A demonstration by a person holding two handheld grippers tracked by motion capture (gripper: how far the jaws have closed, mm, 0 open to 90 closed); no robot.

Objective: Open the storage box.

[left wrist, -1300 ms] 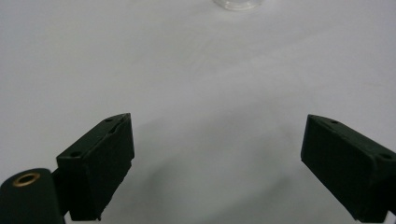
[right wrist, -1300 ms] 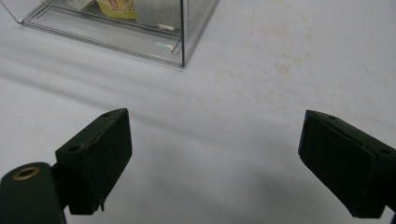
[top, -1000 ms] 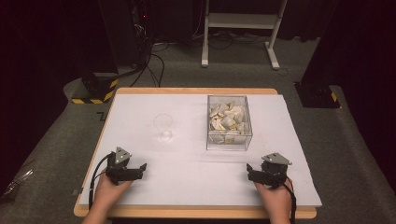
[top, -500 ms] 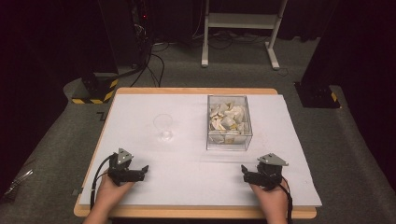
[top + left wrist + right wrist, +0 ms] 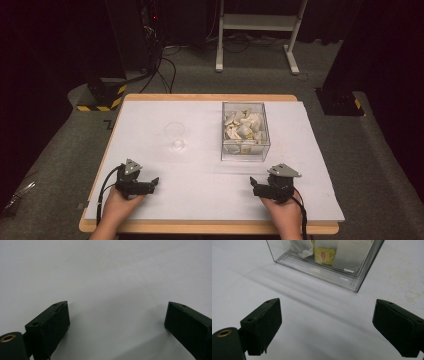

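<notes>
A clear plastic box point(image 5: 245, 131) full of tea bags stands right of the table's middle. In the right gripper view its near corner point(image 5: 352, 282) shows, with a yellow tea bag tag point(image 5: 325, 255) inside. An empty clear glass point(image 5: 175, 136) stands upright to the box's left. My left gripper point(image 5: 155, 183) rests near the front left edge, open, with bare white table between its jaws point(image 5: 116, 322). My right gripper point(image 5: 253, 187) sits at the front right, a short way before the box, open and empty point(image 5: 327, 325).
The white table top point(image 5: 200, 170) has a wooden rim along its edges. Grey carpet surrounds it. A white stand's legs point(image 5: 255, 30) and dark equipment with cables point(image 5: 125, 45) are behind the table.
Both grippers have shifted slightly toward the middle of the table. The right one has moved a little to the left. Their jaws stay open.
</notes>
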